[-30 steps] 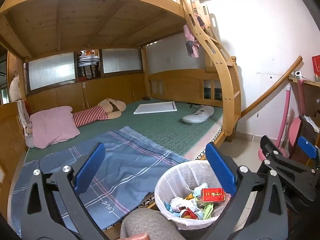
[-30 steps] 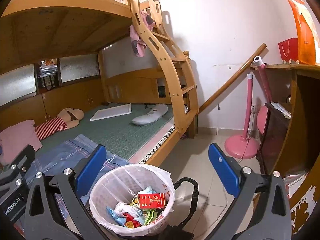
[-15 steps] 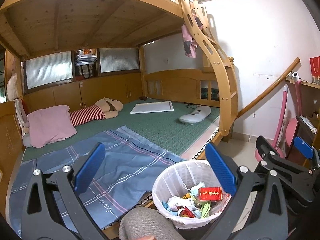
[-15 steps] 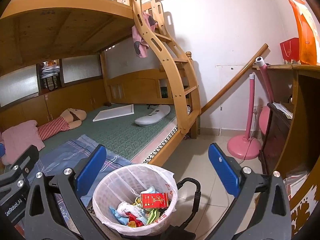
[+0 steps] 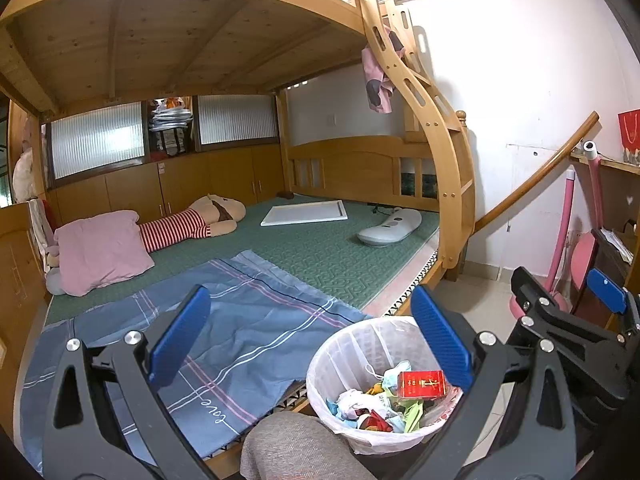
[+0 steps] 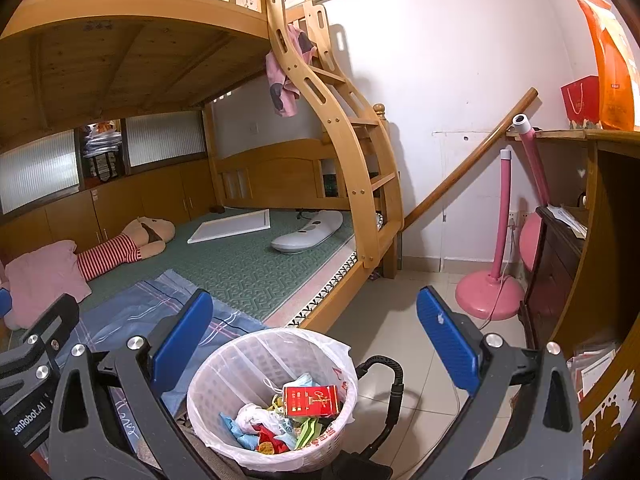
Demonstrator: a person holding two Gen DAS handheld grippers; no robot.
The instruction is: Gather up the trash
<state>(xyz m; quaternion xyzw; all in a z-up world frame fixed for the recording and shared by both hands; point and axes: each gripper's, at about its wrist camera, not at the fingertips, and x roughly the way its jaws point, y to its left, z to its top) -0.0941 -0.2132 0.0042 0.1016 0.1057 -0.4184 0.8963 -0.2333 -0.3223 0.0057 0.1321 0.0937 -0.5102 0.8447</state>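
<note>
While both claws stand wide and empty, the left claw (image 5: 308,344) and right claw (image 6: 314,340) flank the bin (image 6: 224,372), which sits beside the bed (image 5: 304,248) holding the red box (image 6: 311,400) on loose wrappers. Swing either claw low and you risk clipping the rim, tipping trash out.
</note>
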